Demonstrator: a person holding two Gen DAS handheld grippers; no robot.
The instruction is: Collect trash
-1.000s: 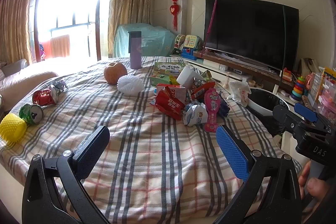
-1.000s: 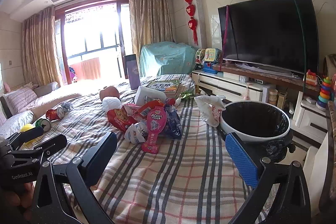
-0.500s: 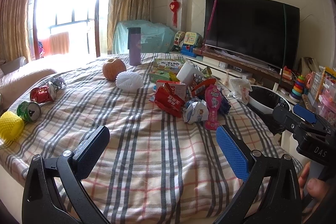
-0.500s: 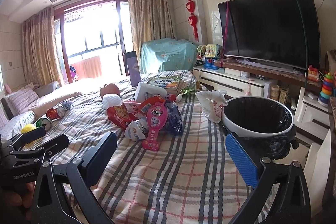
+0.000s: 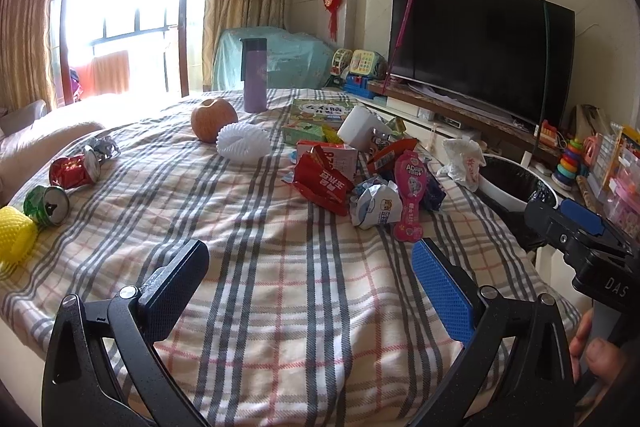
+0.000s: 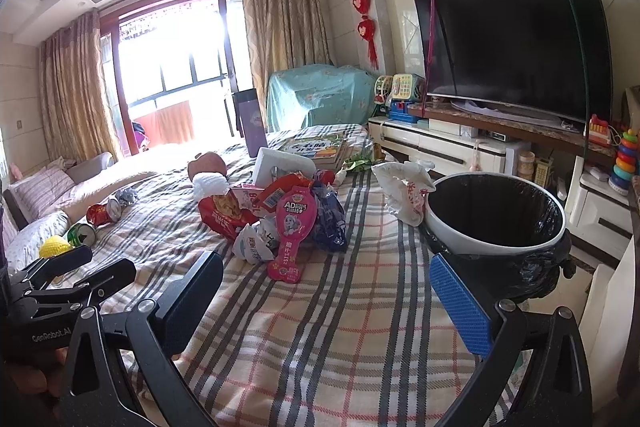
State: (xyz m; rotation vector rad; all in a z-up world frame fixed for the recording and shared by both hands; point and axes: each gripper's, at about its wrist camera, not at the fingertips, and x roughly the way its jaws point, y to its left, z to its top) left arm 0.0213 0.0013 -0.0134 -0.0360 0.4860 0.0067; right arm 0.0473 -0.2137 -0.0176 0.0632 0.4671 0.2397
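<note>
Your left gripper (image 5: 310,267) hovers over the plaid blanket (image 5: 260,267) with its jaws spread wide and nothing between them; your right gripper (image 6: 326,283) does the same, jaws equally wide and empty. Ahead of the left jaws and a little toward the blue pad lies the trash pile: a red wrapper (image 5: 320,183), a crumpled white packet (image 5: 378,207) and a pink pouch (image 5: 410,195), all touching or overlapping one another. Seen from the right gripper, the same pile sits ahead between the two pads, with the pink pouch (image 6: 292,231) nearest and the red wrapper (image 6: 224,213) beyond the black pad. The bin (image 6: 496,211), lined with a black bag, stands just past the blue pad of the right gripper, at the blanket's edge; a white plastic bag (image 6: 404,195) rests against its rim. Far to the black-pad side of the left gripper lie a red can (image 5: 74,171), a green can (image 5: 46,205) and a yellow foam net (image 5: 14,235), well apart from the pile. Beyond the pile stand an apple (image 5: 212,119), a white foam net (image 5: 242,145) touching it, and a purple flask (image 5: 254,75), upright.
</note>
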